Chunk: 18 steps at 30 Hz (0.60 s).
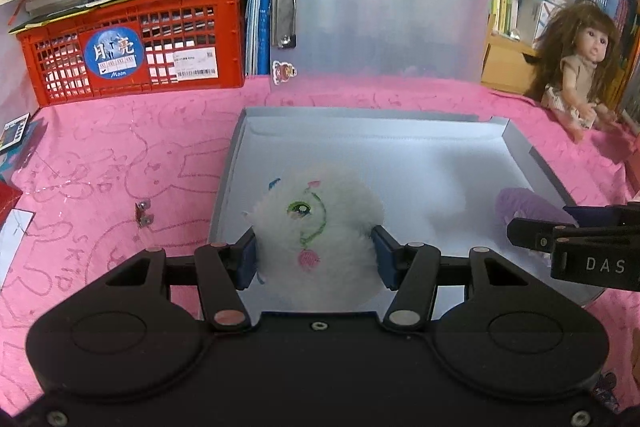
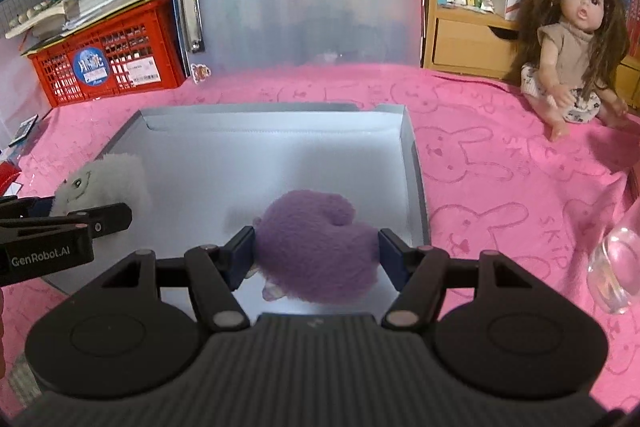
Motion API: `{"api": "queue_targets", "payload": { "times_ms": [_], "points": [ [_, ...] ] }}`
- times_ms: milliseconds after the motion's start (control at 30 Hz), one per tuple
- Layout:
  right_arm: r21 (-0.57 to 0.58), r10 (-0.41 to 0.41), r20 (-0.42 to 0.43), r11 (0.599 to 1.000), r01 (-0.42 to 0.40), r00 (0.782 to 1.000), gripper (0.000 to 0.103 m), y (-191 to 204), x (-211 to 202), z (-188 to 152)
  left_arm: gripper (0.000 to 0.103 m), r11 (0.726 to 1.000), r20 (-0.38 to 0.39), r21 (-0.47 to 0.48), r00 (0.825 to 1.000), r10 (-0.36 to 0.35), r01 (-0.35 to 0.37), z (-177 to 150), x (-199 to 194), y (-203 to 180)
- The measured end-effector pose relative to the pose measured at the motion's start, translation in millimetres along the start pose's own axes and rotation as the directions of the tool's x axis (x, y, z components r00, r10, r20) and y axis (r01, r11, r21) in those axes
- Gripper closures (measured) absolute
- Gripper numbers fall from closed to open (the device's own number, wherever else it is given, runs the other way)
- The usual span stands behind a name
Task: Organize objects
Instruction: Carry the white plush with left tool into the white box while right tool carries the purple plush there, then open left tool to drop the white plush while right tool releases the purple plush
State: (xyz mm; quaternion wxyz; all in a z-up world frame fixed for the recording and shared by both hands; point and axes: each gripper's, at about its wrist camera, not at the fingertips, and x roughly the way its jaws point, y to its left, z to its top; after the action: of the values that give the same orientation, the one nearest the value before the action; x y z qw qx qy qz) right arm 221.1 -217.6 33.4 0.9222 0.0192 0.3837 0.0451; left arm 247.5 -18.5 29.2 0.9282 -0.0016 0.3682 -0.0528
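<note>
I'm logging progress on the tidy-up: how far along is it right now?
Done: nothing visibly lies loose in the open grey box yet. In hand: the left gripper clamps a white plush toy and the right gripper a purple plush toy, both over the box. Left: releasing them; the doll and a small metal clip sit on the pink cloth.

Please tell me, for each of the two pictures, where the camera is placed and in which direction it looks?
Left wrist view: sits on the left gripper, looking forward and down into the open grey box; its own jaws clamp the white plush toy, and the right gripper enters at the right edge.
Right wrist view: sits on the right gripper, same direction; its own jaws clamp the purple plush toy, and the left gripper enters at the left edge.
Shared: box, both toys, doll, red crate, clear clipboard, pink cloth.
</note>
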Motion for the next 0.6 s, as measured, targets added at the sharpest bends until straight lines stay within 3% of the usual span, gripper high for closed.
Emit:
{"api": "queue_targets", "payload": {
  "times_ms": [600],
  "points": [
    [-0.021, -0.009, -0.038, 1.000, 0.008, 0.999, 0.029, 6, 14, -6, 0.047, 1.000, -0.047, 0.015, 0.999, 0.015, -0.014, -8, 15, 0]
  ]
}}
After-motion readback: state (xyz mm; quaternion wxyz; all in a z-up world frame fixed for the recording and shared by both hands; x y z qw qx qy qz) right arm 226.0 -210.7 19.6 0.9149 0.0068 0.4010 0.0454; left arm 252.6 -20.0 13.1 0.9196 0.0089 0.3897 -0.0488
